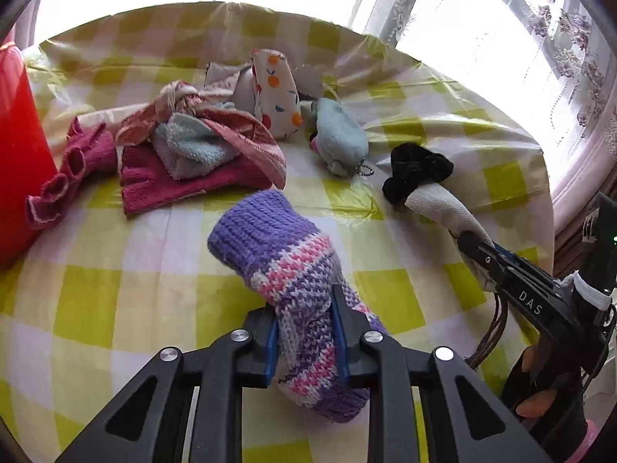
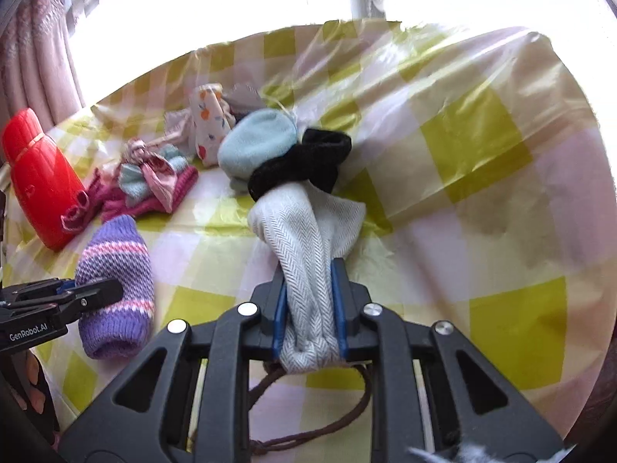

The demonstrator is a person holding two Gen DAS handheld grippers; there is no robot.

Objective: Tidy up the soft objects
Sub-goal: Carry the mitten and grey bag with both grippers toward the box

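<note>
A purple striped knitted mitten is clamped between the jaws of the left gripper. A white herringbone pouch is clamped in the right gripper, above the checked counter.

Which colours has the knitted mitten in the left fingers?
Purple with pink and white stripes; left wrist view.

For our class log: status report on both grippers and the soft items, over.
Left gripper shut on purple knitted mitten. Right gripper shut on grey pouch. Nothing blocking.

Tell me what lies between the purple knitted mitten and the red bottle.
Only bare checked tablecloth separates the purple knitted mitten from the red bottle, clearest in the right wrist view.
</note>
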